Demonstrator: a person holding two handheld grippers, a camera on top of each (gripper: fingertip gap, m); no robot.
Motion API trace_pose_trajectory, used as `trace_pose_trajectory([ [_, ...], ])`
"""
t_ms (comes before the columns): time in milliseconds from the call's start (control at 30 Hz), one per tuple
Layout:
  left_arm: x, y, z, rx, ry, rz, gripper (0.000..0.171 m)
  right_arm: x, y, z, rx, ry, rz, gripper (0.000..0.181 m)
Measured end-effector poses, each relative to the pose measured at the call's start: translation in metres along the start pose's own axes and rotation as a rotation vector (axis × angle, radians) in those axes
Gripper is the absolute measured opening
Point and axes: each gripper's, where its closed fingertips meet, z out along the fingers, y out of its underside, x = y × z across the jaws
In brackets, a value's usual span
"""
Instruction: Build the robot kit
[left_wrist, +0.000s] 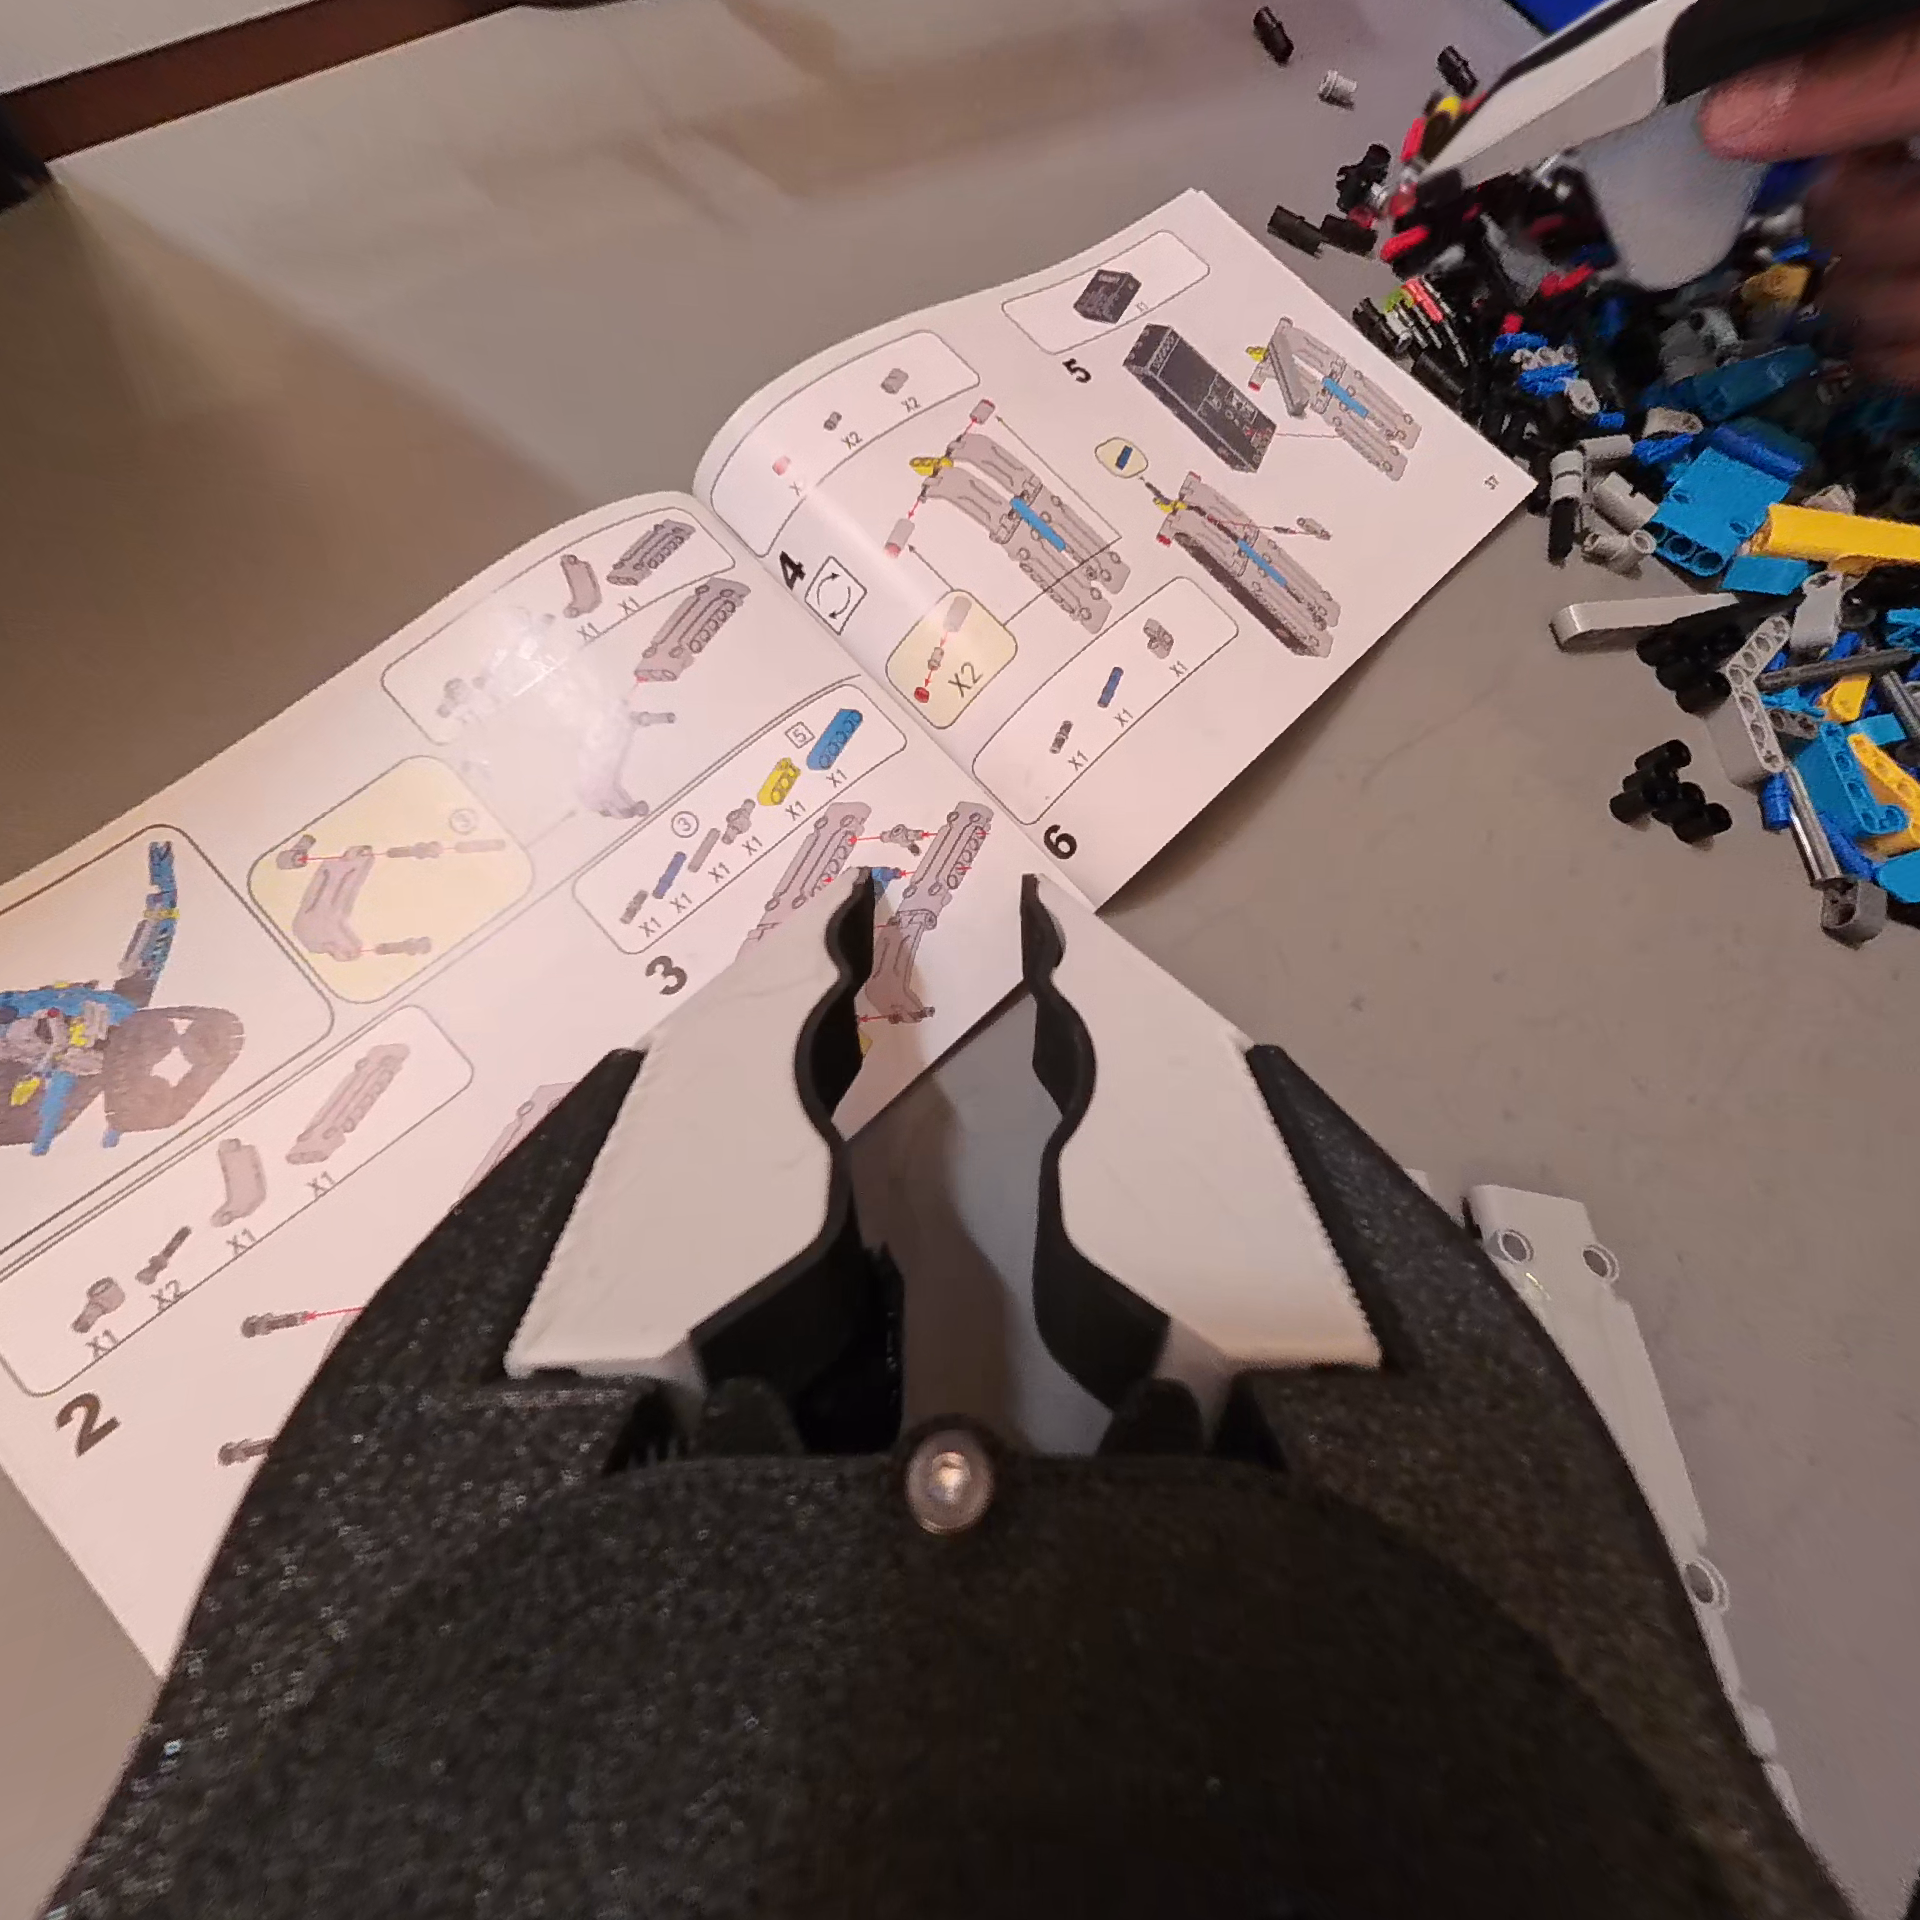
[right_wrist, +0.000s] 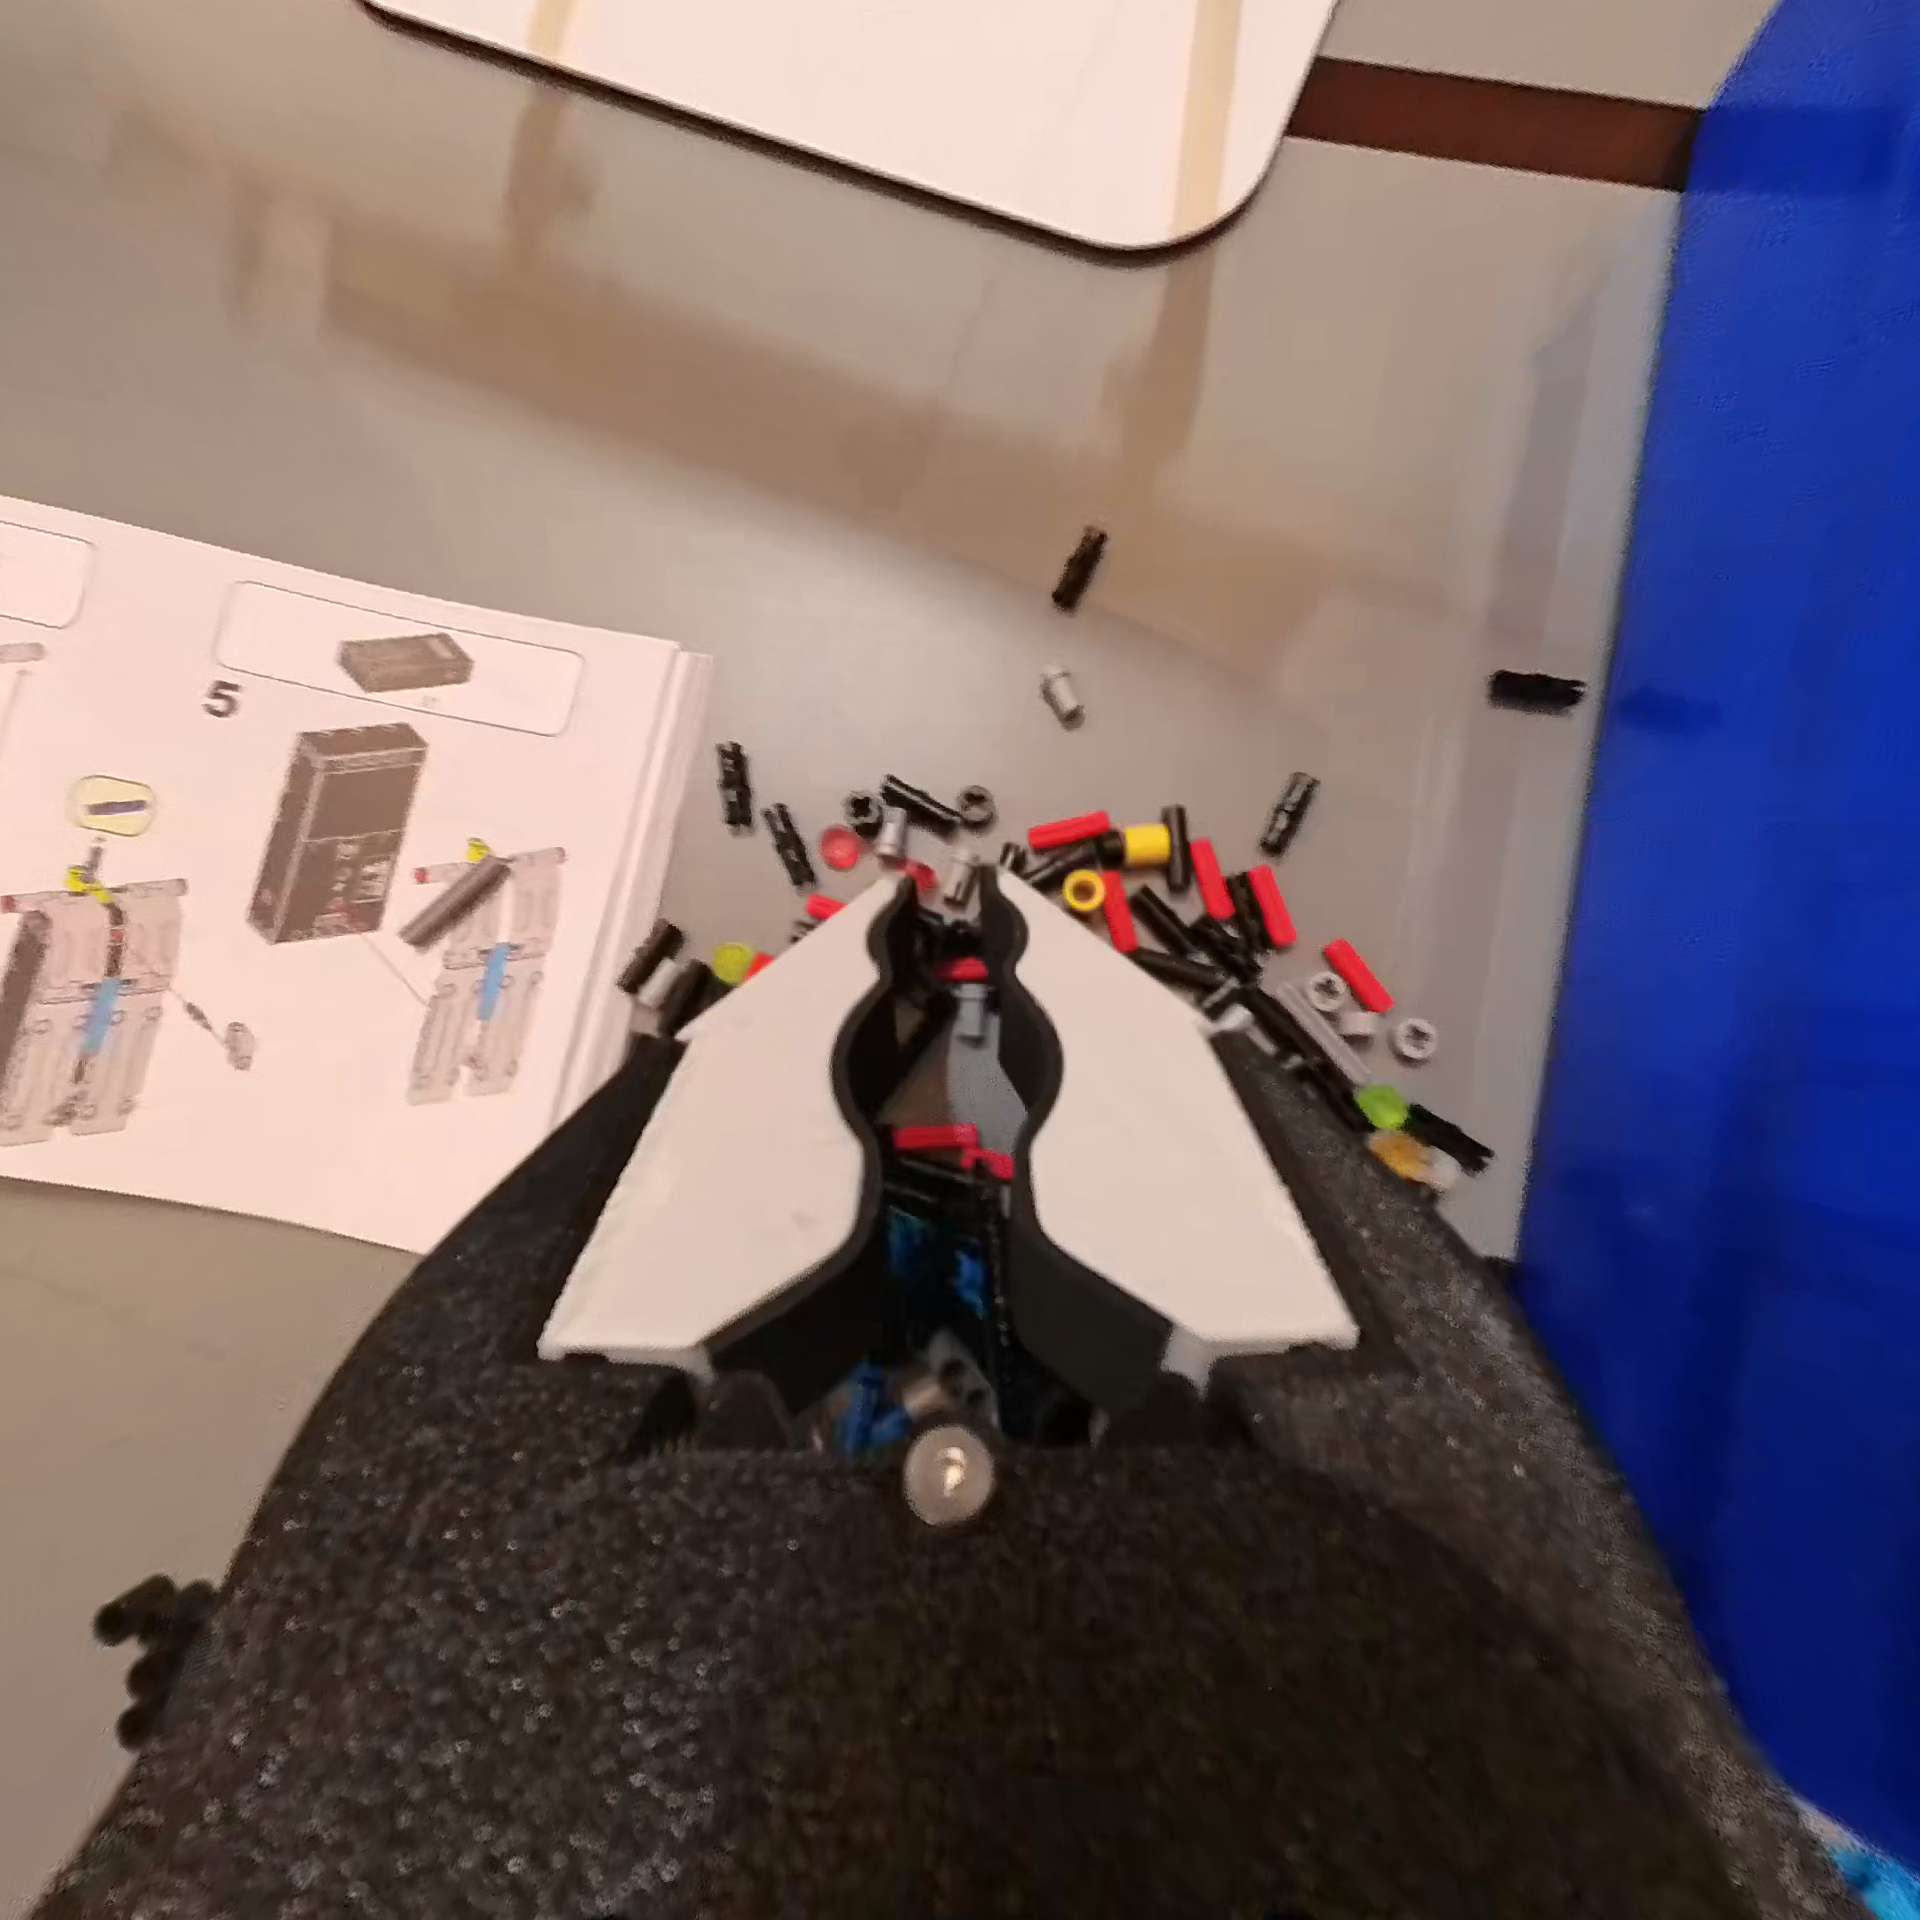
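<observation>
Warm, fairly dim indoor light; glare washes out part of the instruction booklet (left_wrist: 727, 727). Soft shadows streak the bench (right_wrist: 727, 436). Right wrist view smears with motion blur, and a blurred hand (left_wrist: 1818, 125) shows in the left view's corner. Wide-angle bending at edges.

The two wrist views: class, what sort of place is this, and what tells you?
Probably a tabletop set up for building a brick model: an open instruction booklet lies on the grey table, beside a heap of small building pieces.
</observation>
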Motion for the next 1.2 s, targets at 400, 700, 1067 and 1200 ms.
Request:
trace_pose_trajectory([
  [400, 0.000, 0.000, -0.001, 0.005, 0.023, -0.021, 0.027, -0.023, -0.007, 0.006, -0.002, -0.040, -0.104, 0.010],
  [700, 0.000, 0.000, -0.001, 0.013, 0.054, -0.062, 0.027, -0.026, -0.007, 0.007, -0.007, -0.095, -0.056, 0.013],
  [1067, 0.000, 0.000, -0.002, 0.019, 0.086, -0.105, 0.027, -0.019, -0.010, -0.008, 0.022, -0.161, 0.040, 0.014],
  [1200, 0.000, 0.001, -0.001, 0.013, 0.067, -0.081, 0.027, -0.022, -0.002, -0.002, -0.020, -0.142, -0.001, 0.013],
])
